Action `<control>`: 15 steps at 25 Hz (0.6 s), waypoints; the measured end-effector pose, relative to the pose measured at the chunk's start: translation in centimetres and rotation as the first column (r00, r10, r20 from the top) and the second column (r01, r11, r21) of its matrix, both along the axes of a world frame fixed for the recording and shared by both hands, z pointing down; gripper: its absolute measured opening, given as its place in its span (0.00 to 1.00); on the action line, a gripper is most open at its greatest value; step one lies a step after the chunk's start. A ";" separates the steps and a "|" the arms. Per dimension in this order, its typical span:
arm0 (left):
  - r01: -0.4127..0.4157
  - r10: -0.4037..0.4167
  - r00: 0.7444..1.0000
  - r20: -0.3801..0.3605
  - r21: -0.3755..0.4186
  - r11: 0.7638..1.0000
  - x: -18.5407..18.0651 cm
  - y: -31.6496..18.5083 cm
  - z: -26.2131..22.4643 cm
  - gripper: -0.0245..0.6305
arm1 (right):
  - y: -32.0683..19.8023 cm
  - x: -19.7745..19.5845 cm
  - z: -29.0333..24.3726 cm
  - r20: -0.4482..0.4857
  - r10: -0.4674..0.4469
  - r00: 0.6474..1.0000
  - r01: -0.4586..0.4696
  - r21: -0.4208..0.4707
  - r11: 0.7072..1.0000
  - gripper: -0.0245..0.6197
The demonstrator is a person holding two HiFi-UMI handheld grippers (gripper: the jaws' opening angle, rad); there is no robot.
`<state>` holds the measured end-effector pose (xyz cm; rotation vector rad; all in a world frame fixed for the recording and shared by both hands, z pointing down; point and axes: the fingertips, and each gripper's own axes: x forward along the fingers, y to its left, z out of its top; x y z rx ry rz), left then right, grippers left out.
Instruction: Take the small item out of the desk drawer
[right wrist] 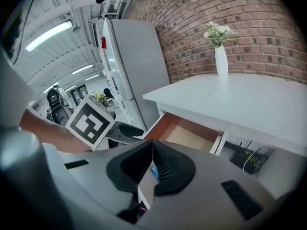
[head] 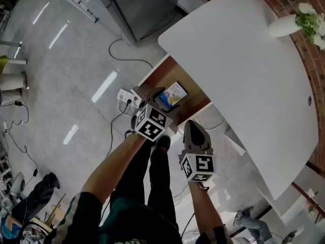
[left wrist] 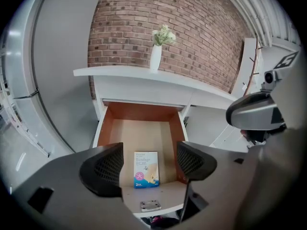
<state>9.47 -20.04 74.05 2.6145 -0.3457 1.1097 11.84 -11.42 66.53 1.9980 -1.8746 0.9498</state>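
Lying flat, bandage box [left wrist: 146, 169], lengthwise in drawer [left wrist: 139, 131]

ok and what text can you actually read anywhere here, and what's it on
"Bandage": on the front of the small box lying in the open drawer.
The smaller print above and below that word on the small box is too blurred to read.
The marker cubes carry only black-and-white square patterns, no words.
Nothing else in any view shows readable text.
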 end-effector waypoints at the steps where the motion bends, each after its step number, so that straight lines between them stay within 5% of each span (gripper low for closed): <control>1: 0.002 -0.002 1.000 0.005 -0.003 1.000 0.2 -0.2 0.4 0.56 | 0.0 0.0 0.2 -0.003 -0.003 1.000 0.003 -0.003 1.000 0.08; 15: -0.030 0.034 0.995 0.098 -0.042 0.999 3.3 -0.5 6.3 0.58 | 1.3 1.4 3.6 0.017 0.062 0.998 -0.061 -0.063 0.996 0.08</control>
